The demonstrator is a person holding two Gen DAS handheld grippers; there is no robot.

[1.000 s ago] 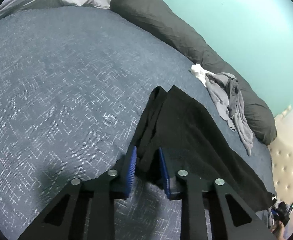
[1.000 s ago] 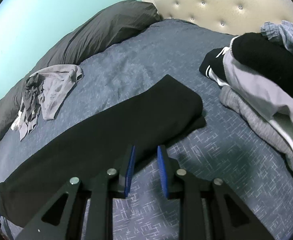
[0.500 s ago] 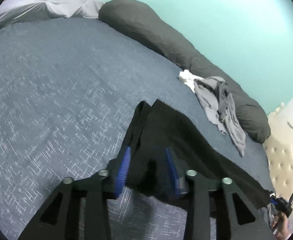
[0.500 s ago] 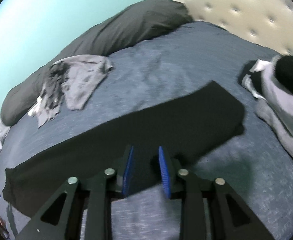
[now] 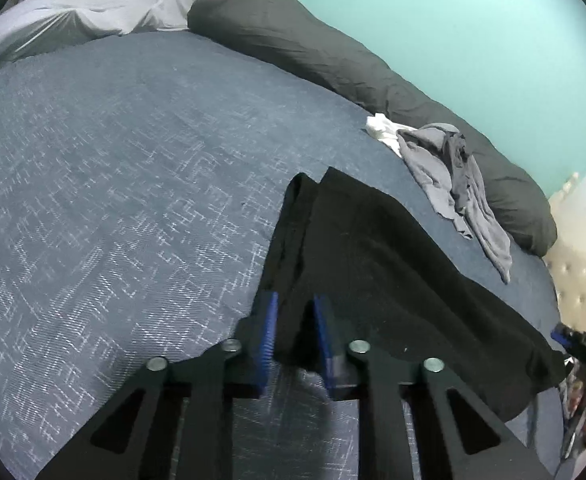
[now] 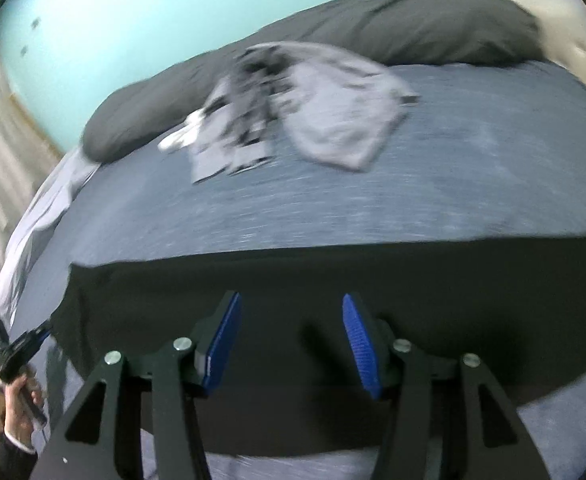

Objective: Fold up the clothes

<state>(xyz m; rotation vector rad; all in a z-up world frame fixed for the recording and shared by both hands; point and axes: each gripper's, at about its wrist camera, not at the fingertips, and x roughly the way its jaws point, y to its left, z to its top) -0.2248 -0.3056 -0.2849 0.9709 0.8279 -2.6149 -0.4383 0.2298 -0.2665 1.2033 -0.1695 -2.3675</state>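
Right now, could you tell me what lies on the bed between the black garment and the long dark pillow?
A crumpled grey garment with a white piece beside it, seen in both wrist views; otherwise bare blue bedspread.

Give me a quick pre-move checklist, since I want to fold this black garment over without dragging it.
1. Left gripper on the end of the black garment: jaws closing with fabric between the pads. Ok.
2. Right gripper gripping: jaws opening over the cloth, pads apart. Not ok.
3. Garment lying flat along its length: flat in the right wrist view, though blurred. Ok.
4. Left end layers aligned: edges bunched and split apart. Not ok.
5. Bedspread bare for the fold: ok.
6. Grey clothes pile apart from the garment: ok.
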